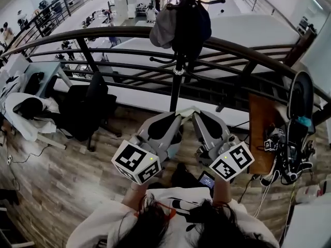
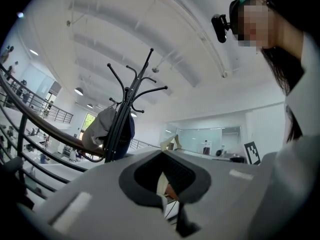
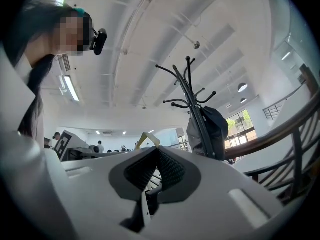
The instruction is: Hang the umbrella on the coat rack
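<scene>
The black coat rack (image 1: 177, 81) stands just ahead by the railing. A grey cap (image 1: 163, 27) and a dark bag (image 1: 192, 25) hang on its upper hooks; several hooks are bare (image 3: 172, 69). My left gripper (image 1: 176, 117) and right gripper (image 1: 197, 115) are side by side, tips almost touching, pointed at the pole. Both are shut on a pale beige strap loop (image 1: 187, 110), which shows between the jaws (image 2: 161, 184) and past them (image 3: 148, 139). The umbrella's body is mostly hidden under the grippers; a dark shape (image 1: 182, 173) shows between them.
A curved dark railing (image 1: 103, 35) runs behind the rack, with a lower floor beyond it. A black office chair (image 1: 88, 107) and desk stand at the left. At the right are a wooden board (image 1: 260, 133), a dark upright board (image 1: 301, 94) and tangled cables (image 1: 289, 156).
</scene>
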Demonstrator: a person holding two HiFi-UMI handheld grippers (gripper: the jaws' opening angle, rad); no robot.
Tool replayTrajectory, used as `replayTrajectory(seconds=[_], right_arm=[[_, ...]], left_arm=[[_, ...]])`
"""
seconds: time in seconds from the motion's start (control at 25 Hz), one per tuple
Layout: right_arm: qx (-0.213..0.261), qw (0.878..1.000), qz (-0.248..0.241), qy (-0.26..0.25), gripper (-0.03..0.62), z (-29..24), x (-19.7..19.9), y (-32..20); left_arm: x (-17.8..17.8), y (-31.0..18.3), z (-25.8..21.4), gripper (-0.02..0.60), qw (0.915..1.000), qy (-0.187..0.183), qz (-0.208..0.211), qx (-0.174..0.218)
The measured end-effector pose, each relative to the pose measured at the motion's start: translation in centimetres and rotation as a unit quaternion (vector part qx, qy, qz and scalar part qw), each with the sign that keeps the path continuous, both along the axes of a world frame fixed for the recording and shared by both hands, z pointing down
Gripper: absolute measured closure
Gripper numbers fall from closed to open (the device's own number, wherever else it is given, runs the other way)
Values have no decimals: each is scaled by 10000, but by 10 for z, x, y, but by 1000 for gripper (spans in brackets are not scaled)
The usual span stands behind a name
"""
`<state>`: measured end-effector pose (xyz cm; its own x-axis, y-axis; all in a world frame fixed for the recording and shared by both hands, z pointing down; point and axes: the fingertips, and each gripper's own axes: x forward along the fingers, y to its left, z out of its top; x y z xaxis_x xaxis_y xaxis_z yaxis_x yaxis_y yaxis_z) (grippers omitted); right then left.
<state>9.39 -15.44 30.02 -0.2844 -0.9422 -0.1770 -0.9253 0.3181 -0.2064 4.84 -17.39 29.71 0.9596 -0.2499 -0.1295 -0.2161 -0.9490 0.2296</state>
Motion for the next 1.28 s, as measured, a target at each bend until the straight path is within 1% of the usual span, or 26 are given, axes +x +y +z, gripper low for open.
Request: replayTrajectory(seconds=[0.16,0.32,0.4,0.68,0.92,1.12,1.28], right_arm=[[91,9995,-299,47,568,-11,26,-27],[132,9985,-539,38,568,-16,49,-52],[155,9978,-632,97,568,-18,56,-63],[372,9928,-1062,401,568,-35,72,-93],[653,9851,-1497,532,568,-53,75,-109],[917,9736,-2022,537,568,-72,67,-121],[1132,9636,-2318,699,568,-91,61,-134]], left_arm=[[23,-25,-15,581,9995,5,-299,34],[45,-48,-19,581,9982,-96,-582,84],[53,-58,-20,581,9974,-136,-699,92],[69,-81,-35,581,9933,-105,-1132,210],[70,-90,-56,581,9880,41,-1466,477],[61,-102,-77,581,9803,221,-1834,698],[56,-114,-93,581,9725,220,-2105,969]])
